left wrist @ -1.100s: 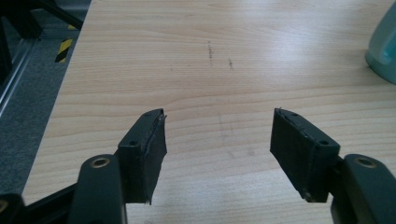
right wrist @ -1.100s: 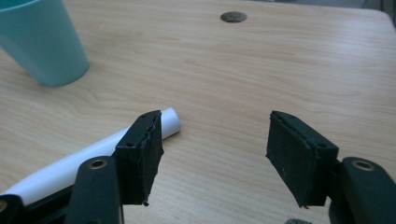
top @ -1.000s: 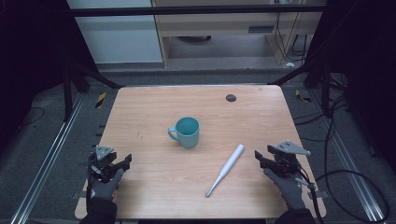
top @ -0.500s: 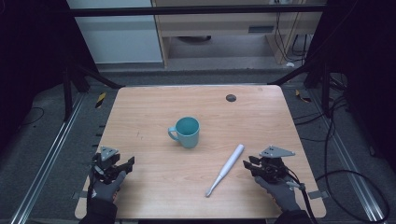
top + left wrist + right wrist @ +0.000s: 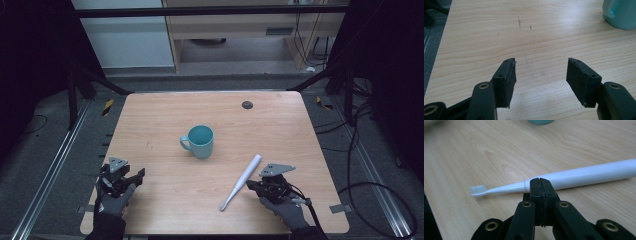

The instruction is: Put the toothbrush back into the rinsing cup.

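High view: a white electric toothbrush (image 5: 242, 181) lies flat on the wooden table (image 5: 280, 125), at about five o'clock from a teal mug (image 5: 199, 141) that stands upright near the table's middle, handle toward nine o'clock. The toothbrush runs slantwise, brush head toward seven o'clock and thick handle end toward one o'clock. No brand, label or writing can be read on the toothbrush, the mug or the table.

At the table's four o'clock corner a gloved hand holds the right claw (image 5: 253, 186) low over the wood, pointing toward nine o'clock, its tip just beside the toothbrush. Right gripper view: the jaws have just been closing and now stand pressed together with nothing between them, their tip right at the point where the thin neck meets the handle; whether it touches the toothbrush (image 5: 579, 176) cannot be told.

At the eight o'clock corner the other gloved hand holds the left claw (image 5: 137, 176) low, pointing toward two o'clock. Left gripper view: its jaws stand wide apart over bare wood, and the mug (image 5: 620, 13) sits at one o'clock.
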